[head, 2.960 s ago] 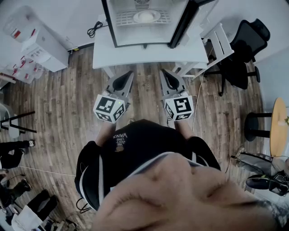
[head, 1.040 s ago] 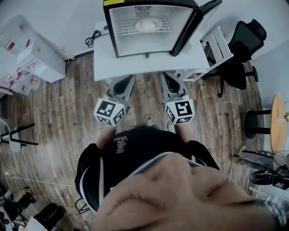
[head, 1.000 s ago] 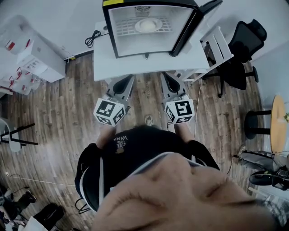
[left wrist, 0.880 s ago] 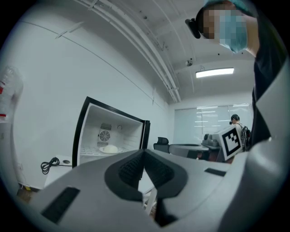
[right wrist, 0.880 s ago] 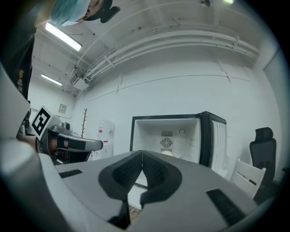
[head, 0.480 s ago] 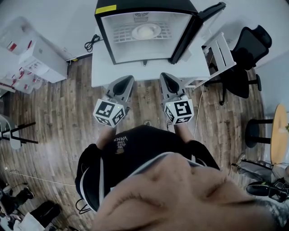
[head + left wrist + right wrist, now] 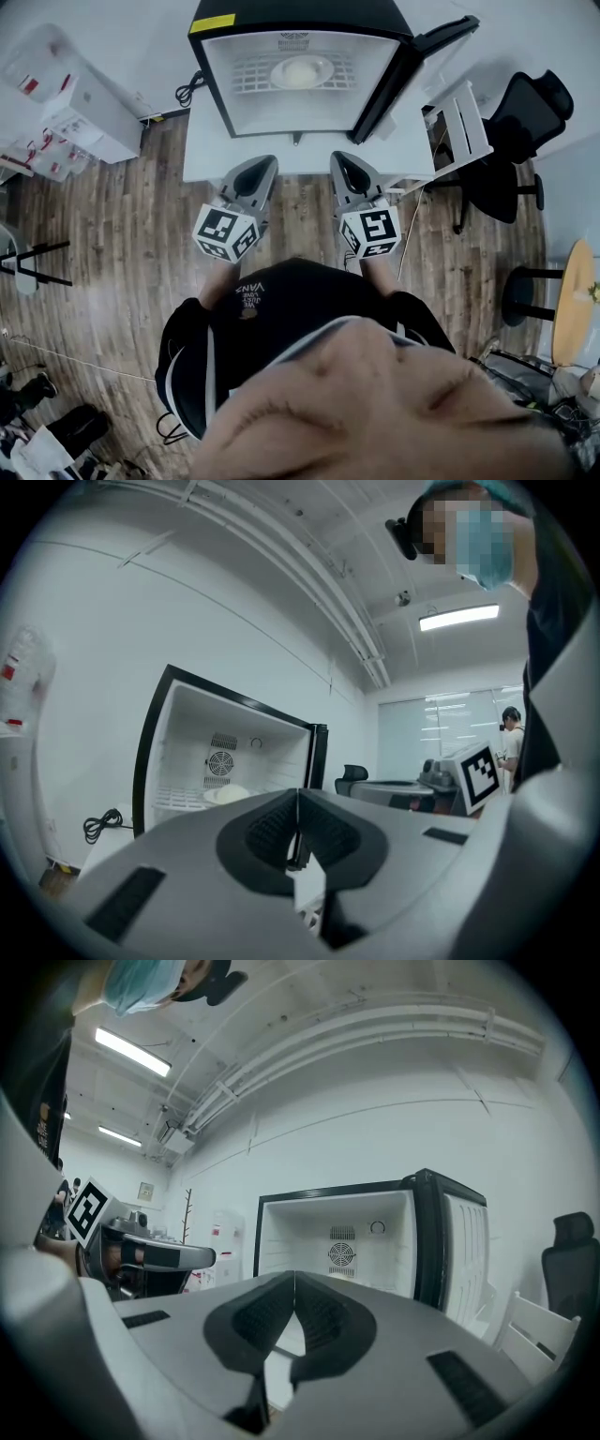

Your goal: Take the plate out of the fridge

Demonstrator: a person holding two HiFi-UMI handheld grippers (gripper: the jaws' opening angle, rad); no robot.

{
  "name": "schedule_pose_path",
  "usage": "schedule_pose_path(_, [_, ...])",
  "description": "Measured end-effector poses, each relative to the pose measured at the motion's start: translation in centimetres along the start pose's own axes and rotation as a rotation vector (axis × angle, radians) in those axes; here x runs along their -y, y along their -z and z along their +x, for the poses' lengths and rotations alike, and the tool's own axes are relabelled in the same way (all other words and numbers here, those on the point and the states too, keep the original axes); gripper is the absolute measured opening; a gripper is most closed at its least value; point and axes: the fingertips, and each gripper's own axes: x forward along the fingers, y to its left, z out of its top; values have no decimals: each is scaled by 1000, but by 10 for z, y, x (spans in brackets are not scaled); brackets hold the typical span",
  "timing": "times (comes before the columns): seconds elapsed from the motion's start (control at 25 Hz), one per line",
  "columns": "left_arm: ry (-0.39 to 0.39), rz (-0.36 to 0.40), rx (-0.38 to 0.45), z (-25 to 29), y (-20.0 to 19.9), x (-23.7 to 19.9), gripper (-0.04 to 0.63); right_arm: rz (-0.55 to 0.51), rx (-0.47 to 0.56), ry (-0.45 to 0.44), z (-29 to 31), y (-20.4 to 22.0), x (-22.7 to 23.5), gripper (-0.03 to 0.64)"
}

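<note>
A small black fridge [image 7: 300,13] stands on a white table [image 7: 208,156] with its door [image 7: 418,60] swung open to the right. The white plate [image 7: 302,69] sits inside on the wire shelf [image 7: 246,75], toward the back near the fan grille. The left gripper [image 7: 255,170] and the right gripper [image 7: 343,166] hang side by side over the wooden floor [image 7: 112,234], just short of the table's front edge and well apart from the plate. Both point at the open fridge. Each gripper's own view shows its jaws pressed together with nothing between them. A black office chair [image 7: 525,122] stands to the right of the table.
</note>
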Motion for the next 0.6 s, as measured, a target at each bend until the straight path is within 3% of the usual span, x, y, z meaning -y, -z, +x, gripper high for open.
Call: schedule_pose_path(0.6, [-65, -15, -2, 18, 9, -10, 17, 16, -10, -63, 22, 14, 17, 12])
